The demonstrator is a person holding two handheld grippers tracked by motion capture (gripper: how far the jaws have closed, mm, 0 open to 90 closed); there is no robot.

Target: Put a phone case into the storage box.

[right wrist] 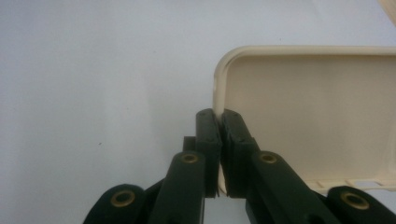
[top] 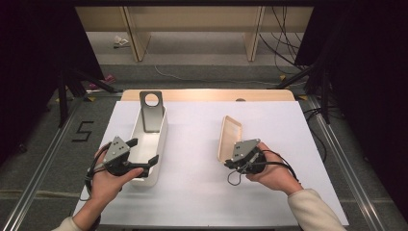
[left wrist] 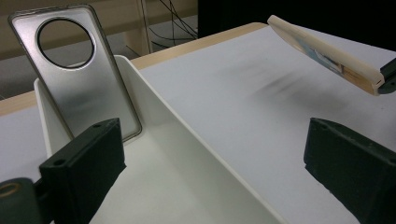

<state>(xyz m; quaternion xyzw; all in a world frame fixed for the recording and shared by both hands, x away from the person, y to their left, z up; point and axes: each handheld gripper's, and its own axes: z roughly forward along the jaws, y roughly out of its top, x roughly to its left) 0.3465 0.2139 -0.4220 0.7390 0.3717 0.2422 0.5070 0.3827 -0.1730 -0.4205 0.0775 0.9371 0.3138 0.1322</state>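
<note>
1. Right gripper (top: 230, 162): jaws clamped together on the thin side wall of the cream phone case (top: 229, 136), seen close in the right gripper view (right wrist: 308, 112). The case is held off the table (top: 202, 192), tilted, to the right of the white bin (top: 161, 144).
2. Left gripper (top: 144, 156): jaws wide apart, holding nothing, at the near end of the white bin; one jaw stands over the bin's inside, the other outside its right wall.
3. A silver phone case (left wrist: 79, 79) leans upright against the bin's far end wall, camera hole at the top.
4. Risk: the grip is on a narrow, flexible rim only. The case could pivot or slip out during a carry, most likely if swung fast.
5. Risk: if the cream case goes into the bin, it may knock the leaning silver case, which looks lightly propped and could topple flat.
6. Risk: the open left jaws straddle the bin wall; a sideways move would likely push the bin across the table.
7. Hard to make out: how deep the rim sits between the right jaws. The cream case's far end is cut off in the right gripper view.
8. The bin's near end lies behind the left hand (top: 106, 180) in the high view, so I cannot tell whether anything lies there.
</note>
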